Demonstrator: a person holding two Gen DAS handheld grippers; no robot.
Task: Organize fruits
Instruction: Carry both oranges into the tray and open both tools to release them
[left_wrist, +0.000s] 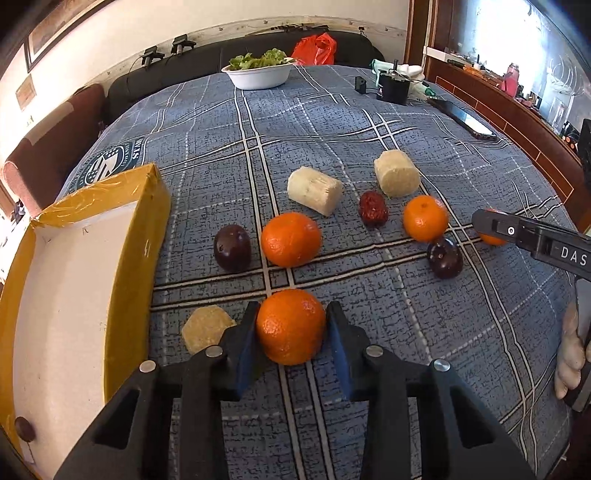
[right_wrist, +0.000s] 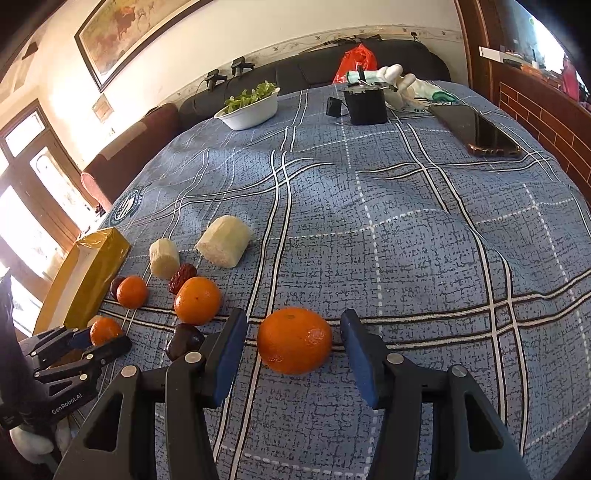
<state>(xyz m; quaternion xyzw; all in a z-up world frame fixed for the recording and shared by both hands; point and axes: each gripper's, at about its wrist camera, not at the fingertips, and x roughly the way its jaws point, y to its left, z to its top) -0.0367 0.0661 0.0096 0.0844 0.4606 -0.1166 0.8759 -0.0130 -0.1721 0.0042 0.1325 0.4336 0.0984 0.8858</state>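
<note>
Here, in the left wrist view, the left gripper (left_wrist: 291, 325) pinched an orange (left_wrist: 290, 326) at six o'clock beside the box (left_wrist: 140, 254), while in the right wrist view the right gripper (right_wrist: 294, 345) stood open around another orange (right_wrist: 294, 340) at six o'clock, pads clear of it.

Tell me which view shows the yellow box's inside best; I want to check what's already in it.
The left wrist view: the yellow box fills the left edge, its white interior open to view, with one small dark fruit near its bottom corner. The right wrist view shows the box small and far off, contents unseen.
</note>
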